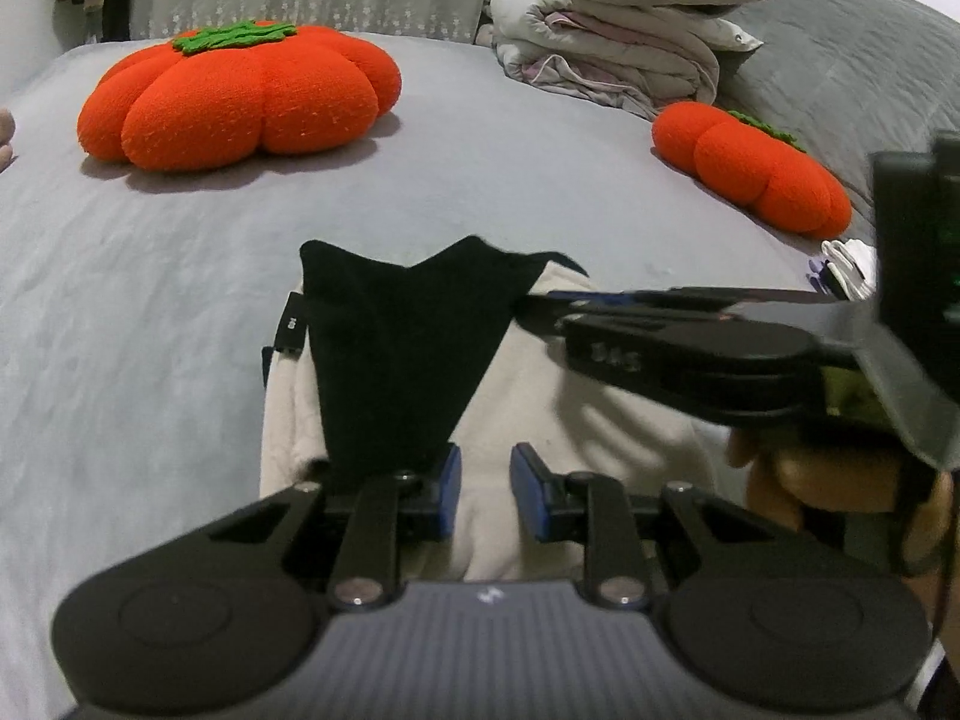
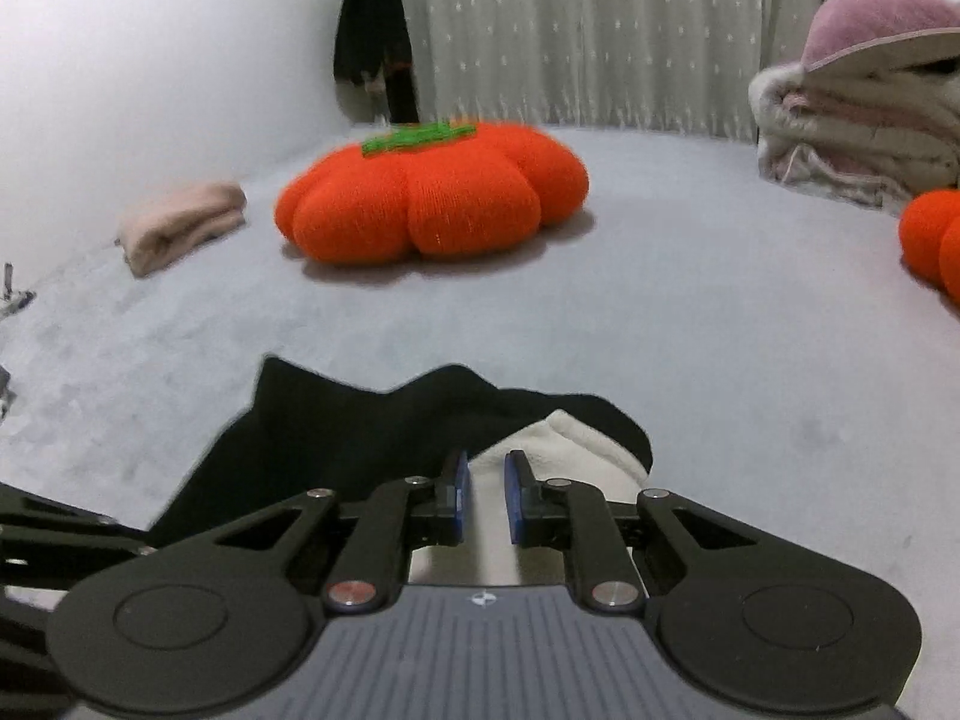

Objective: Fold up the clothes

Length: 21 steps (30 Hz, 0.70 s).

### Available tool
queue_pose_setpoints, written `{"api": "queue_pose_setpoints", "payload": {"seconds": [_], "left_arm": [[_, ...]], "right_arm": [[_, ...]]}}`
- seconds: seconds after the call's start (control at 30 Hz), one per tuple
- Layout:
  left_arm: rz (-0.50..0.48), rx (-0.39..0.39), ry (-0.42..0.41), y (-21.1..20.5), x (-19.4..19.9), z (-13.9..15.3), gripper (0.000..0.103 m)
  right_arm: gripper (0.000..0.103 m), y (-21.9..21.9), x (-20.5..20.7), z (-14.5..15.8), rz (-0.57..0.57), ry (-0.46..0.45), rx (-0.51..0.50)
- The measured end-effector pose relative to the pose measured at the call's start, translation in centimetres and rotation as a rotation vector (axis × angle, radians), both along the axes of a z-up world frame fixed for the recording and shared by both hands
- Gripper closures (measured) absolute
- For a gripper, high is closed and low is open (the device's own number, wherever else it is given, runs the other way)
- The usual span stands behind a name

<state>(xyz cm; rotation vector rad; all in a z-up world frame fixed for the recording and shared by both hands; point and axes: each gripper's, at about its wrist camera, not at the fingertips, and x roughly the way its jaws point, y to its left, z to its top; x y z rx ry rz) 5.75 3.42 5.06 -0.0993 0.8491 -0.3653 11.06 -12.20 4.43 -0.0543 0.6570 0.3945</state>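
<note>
A black-and-cream garment (image 1: 420, 360) is spread on the grey bedsheet (image 1: 150, 300), near the front edge of the bed in both wrist views. In the left wrist view, the left gripper (image 1: 485, 495) is seen low over the cream part, its blue pads (image 1: 451, 492) set a narrow gap apart; the black fabric is gathered to a point at the left pad, but whether it is pinched cannot be told. The right gripper (image 1: 543, 306) is seen from the side, its tip touching the black edge of the garment. In the right wrist view, the right gripper (image 2: 487, 495) is shown with a narrow gap and cream cloth below; a grip cannot be confirmed. Behind are seen a large orange pumpkin cushion (image 1: 240, 96), a smaller one (image 1: 750, 168), a folded quilt (image 1: 612, 54) and a folded pink garment (image 2: 180, 225).
</note>
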Motion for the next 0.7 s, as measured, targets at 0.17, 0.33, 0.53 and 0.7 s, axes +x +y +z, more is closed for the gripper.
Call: {"api": "queue_pose_setpoints", "payload": {"seconds": [0.17, 0.33, 0.53, 0.7], "left_arm": [[-0.002, 0.014, -0.009, -0.3, 0.1, -0.1, 0.081], [-0.002, 0.018, -0.008, -0.6, 0.3, -0.1, 0.082], [-0.013, 0.022, -0.012, -0.4, 0.2, -0.1, 0.082], [-0.018, 0.029, -0.015, -0.4, 0.1, -0.2, 0.082]], "right_arm": [[0.088, -0.3, 0.9, -1.1, -0.024, 0.050, 0.052], [0.088, -0.5, 0.7, -1.5, -0.003, 0.050, 0.029], [0.089, -1.9, 1.0, -0.7, -0.002, 0.064, 0.116], [0.086, -3.8, 1.7, 1.1, -0.116, 0.006, 0.101]]}}
